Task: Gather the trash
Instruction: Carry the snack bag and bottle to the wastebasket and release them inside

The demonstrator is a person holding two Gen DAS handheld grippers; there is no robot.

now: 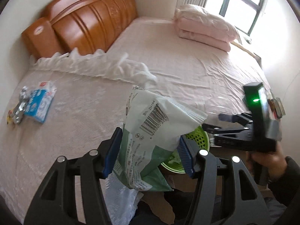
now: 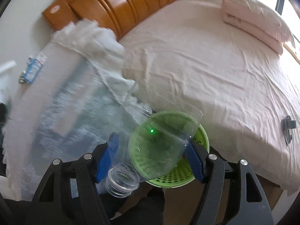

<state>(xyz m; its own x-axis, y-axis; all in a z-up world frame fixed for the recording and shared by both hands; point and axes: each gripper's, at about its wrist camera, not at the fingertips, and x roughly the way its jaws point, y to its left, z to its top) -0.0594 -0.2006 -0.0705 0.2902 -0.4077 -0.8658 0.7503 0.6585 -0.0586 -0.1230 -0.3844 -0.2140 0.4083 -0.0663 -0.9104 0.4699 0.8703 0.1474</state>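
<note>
A wide bed in a wrinkled pale pink sheet fills the room, backed by a carved orange-brown wooden headboard against a white wall. Folded pink bedding sits near the bright dark-framed window.

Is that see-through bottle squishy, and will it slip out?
Probably squishy: the clear bottle looks thin-walled and crumpled between the right gripper fingers. It has no cap and looks empty, so likely light. Its smooth plastic might slip, though the ridged pads should help.
</note>
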